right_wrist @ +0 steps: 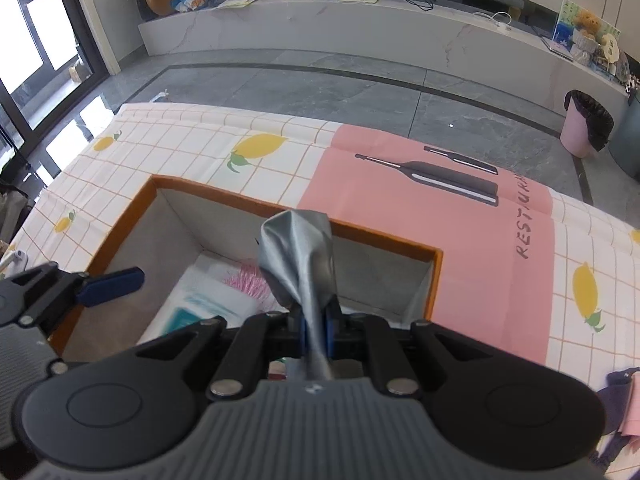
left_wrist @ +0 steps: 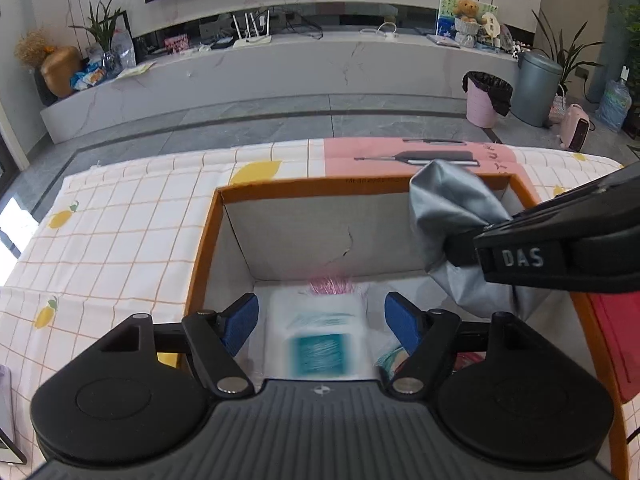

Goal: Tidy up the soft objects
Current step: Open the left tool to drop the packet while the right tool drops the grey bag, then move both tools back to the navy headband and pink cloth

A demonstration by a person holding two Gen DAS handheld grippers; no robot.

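Observation:
An orange-rimmed cardboard box (left_wrist: 208,216) stands on the lemon-print tablecloth; it also shows in the right wrist view (right_wrist: 160,182). Inside lie a white packet with a teal label (left_wrist: 318,344) and a pink tinsel item (left_wrist: 330,284). My left gripper (left_wrist: 322,322) is open and empty, above the packet inside the box. My right gripper (right_wrist: 314,326) is shut on a crumpled grey cloth (right_wrist: 298,258) and holds it over the box's right part. The cloth also shows in the left wrist view (left_wrist: 448,216), pinched by the right gripper's fingers (left_wrist: 520,258).
A pink placemat (right_wrist: 460,216) with bottle drawings lies behind the box. Dark and pink cloths (right_wrist: 624,400) lie at the table's right edge. A red item (left_wrist: 616,336) sits right of the box. Beyond the table are a grey floor, a pink bin (left_wrist: 484,100) and a marble bench.

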